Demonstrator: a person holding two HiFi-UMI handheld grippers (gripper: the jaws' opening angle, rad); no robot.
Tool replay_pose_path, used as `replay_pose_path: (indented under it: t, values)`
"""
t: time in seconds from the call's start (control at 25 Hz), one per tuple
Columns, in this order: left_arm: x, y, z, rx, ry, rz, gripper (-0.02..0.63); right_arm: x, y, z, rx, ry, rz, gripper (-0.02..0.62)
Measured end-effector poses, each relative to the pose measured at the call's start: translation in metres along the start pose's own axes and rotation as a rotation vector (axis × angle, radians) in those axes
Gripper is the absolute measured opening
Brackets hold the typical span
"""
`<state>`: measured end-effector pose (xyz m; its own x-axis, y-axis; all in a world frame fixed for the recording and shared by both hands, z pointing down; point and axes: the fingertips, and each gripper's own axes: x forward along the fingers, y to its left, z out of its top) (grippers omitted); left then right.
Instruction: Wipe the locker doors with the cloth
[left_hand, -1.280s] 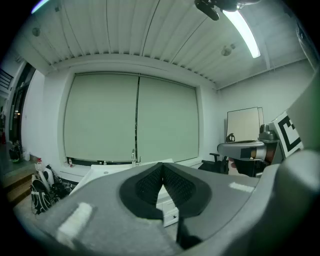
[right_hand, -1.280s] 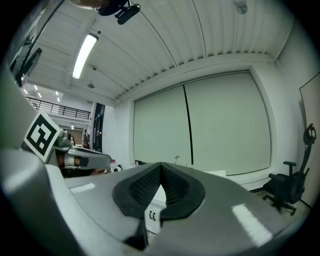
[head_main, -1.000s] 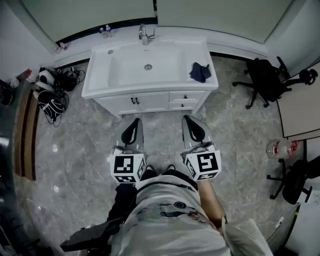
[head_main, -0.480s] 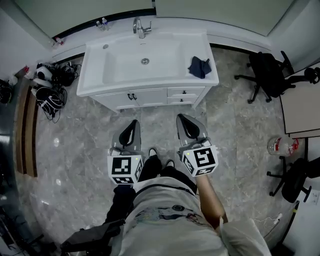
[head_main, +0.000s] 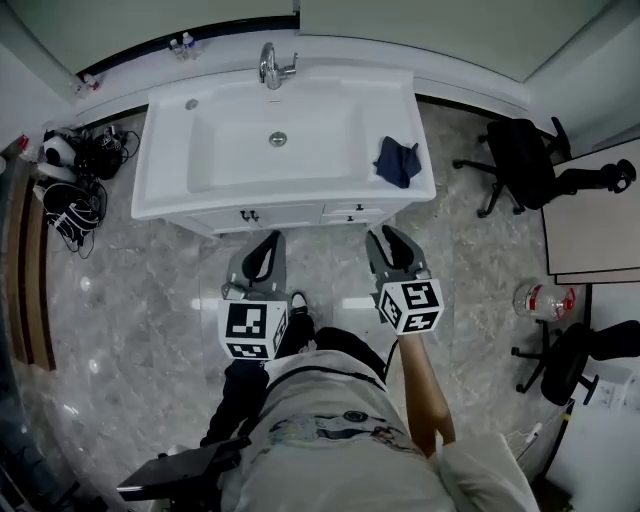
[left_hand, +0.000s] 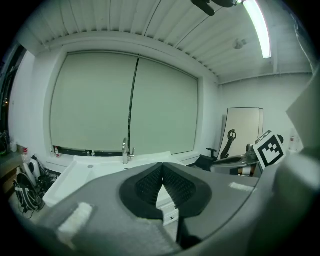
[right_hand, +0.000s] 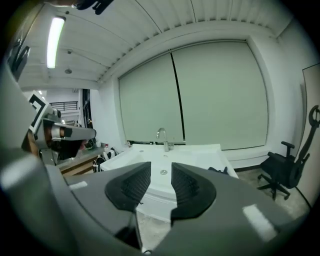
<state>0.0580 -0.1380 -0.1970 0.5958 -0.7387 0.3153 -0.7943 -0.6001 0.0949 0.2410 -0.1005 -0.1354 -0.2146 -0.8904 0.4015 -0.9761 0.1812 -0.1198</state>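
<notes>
A dark blue cloth (head_main: 397, 160) lies crumpled on the right end of the white sink counter (head_main: 420, 185); in the right gripper view the cloth (right_hand: 220, 170) shows just past the right jaw. White cabinet doors (head_main: 250, 214) sit below the basin. My left gripper (head_main: 267, 243) hovers over the floor in front of the cabinet, shut with nothing in it, its pads meeting at the tip (left_hand: 161, 166). To its right, my right gripper (head_main: 388, 240) points at the cabinet; its jaws are opening, with an empty gap (right_hand: 161, 170) between them.
A faucet (head_main: 270, 65) stands at the basin's back edge. Bags and cables (head_main: 70, 190) lie on the floor at the left. Black office chairs (head_main: 520, 160) (head_main: 570, 360), a plastic bottle (head_main: 540, 298) and a pale board (head_main: 600, 210) are at the right.
The person has stepped closer to the sink, so both grippers now hang nearer the cabinet front. The right gripper's jaws have parted; the left stays shut.
</notes>
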Motion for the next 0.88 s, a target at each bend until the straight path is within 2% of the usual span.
replay_pose_path:
  t: [0.16,0.32,0.48,0.56,0.72,0.88]
  values:
    - [0.039,0.016,-0.013,-0.03,0.06,-0.018,0.002,0.03,-0.041,-0.006,0.017,0.061,-0.063,0.137]
    - [0.081,0.012,-0.038,-0.05,0.15,-0.042,0.002,0.066,-0.088,-0.037,0.03,0.16,-0.092,0.141]
    - [0.132,0.017,-0.045,-0.052,0.204,-0.023,0.002,0.126,-0.151,-0.069,0.037,0.259,-0.113,0.171]
    - [0.149,0.018,-0.046,-0.048,0.23,-0.01,0.002,0.154,-0.182,-0.086,0.028,0.324,-0.122,0.22]
    - [0.181,0.022,-0.042,-0.05,0.261,0.01,0.002,0.216,-0.249,-0.11,-0.013,0.457,-0.153,0.255]
    - [0.198,0.035,-0.053,-0.059,0.317,0.043,0.002,0.259,-0.276,-0.146,-0.017,0.64,-0.146,0.286]
